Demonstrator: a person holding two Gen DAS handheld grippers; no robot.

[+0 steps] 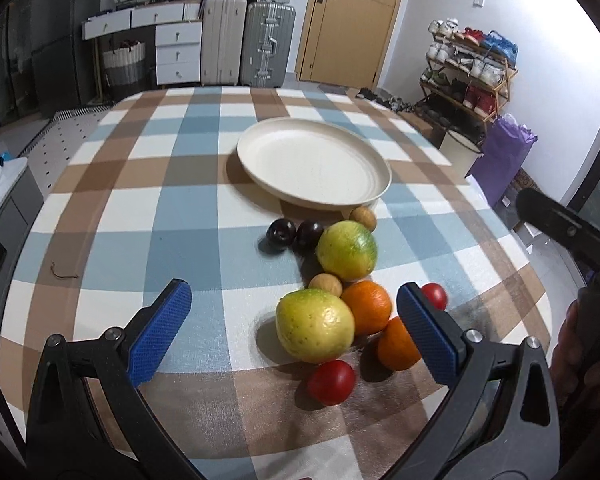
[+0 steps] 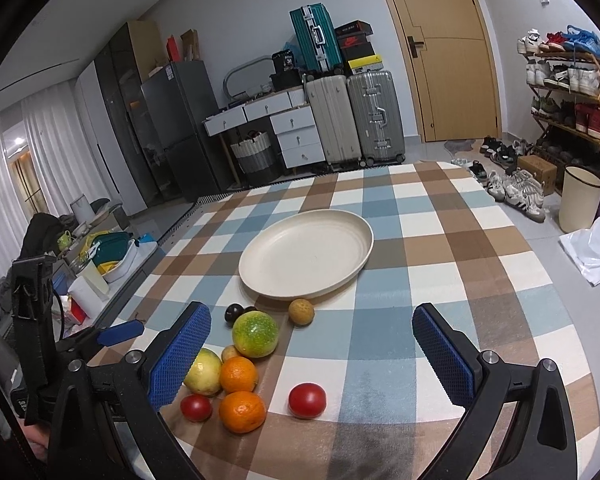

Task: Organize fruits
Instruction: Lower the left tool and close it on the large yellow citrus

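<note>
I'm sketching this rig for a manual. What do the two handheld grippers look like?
Both match: the left gripper and right gripper each have two blue pads with a fine dotted texture, mounted on black triangular cut-out finger frames with silver round bolts. The right wrist view shows the left unit's black body.

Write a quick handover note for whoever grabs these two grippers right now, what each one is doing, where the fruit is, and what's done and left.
Left gripper: jaws open, holding nothing, poised over the near end of the fruit cluster.
Right gripper: jaws open, holding nothing, nearest the lone tomato.
Plate: mid-table, nothing on it.
Fruit, all loose on the checked tablecloth in front of the plate: two green-yellow fruits, two oranges, a second tomato, two dark plums, two small tan fruits.
Done: nothing moved yet.
Left: presumably every piece goes onto the plate.
</note>
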